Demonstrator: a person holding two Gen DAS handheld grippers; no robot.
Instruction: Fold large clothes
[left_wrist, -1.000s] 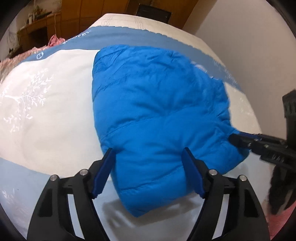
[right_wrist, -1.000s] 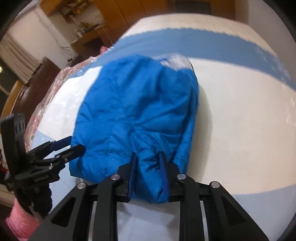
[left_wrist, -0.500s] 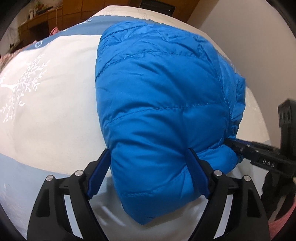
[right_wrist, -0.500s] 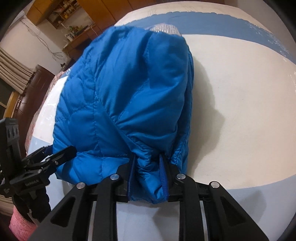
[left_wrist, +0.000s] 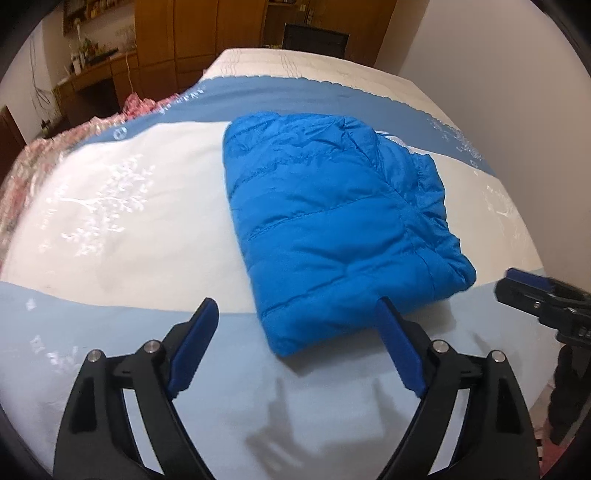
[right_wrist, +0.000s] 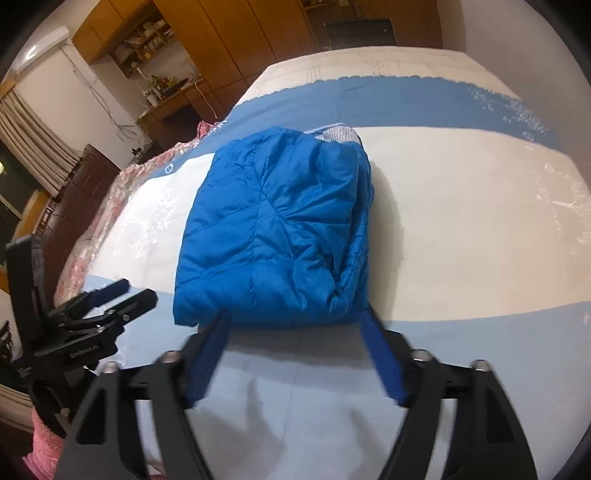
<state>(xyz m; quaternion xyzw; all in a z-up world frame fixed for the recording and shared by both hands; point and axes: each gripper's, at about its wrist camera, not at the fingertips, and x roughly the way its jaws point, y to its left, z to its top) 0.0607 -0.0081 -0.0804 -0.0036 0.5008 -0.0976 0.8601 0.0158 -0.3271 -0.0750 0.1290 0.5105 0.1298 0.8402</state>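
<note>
A bright blue puffer jacket (left_wrist: 332, 221) lies folded into a compact rectangle on the bed (left_wrist: 110, 229); it also shows in the right wrist view (right_wrist: 277, 229). My left gripper (left_wrist: 295, 314) is open and empty, just short of the jacket's near edge. My right gripper (right_wrist: 295, 317) is open and empty, its fingertips (right_wrist: 369, 314) at the jacket's near edge. The right gripper also shows at the right of the left wrist view (left_wrist: 532, 291). The left gripper shows at the left of the right wrist view (right_wrist: 125, 291).
The bed cover has white and blue bands (left_wrist: 295, 92). A pink floral blanket (left_wrist: 44, 155) lies along the bed's left side. Wooden cabinets (right_wrist: 236, 44) and a desk (left_wrist: 92, 77) stand beyond the bed. A white wall (left_wrist: 517, 74) runs along the right.
My right gripper has opened and let go of the jacket. Both grippers have pulled back from it. The jacket has dropped flat onto the bed in its folded shape.
</note>
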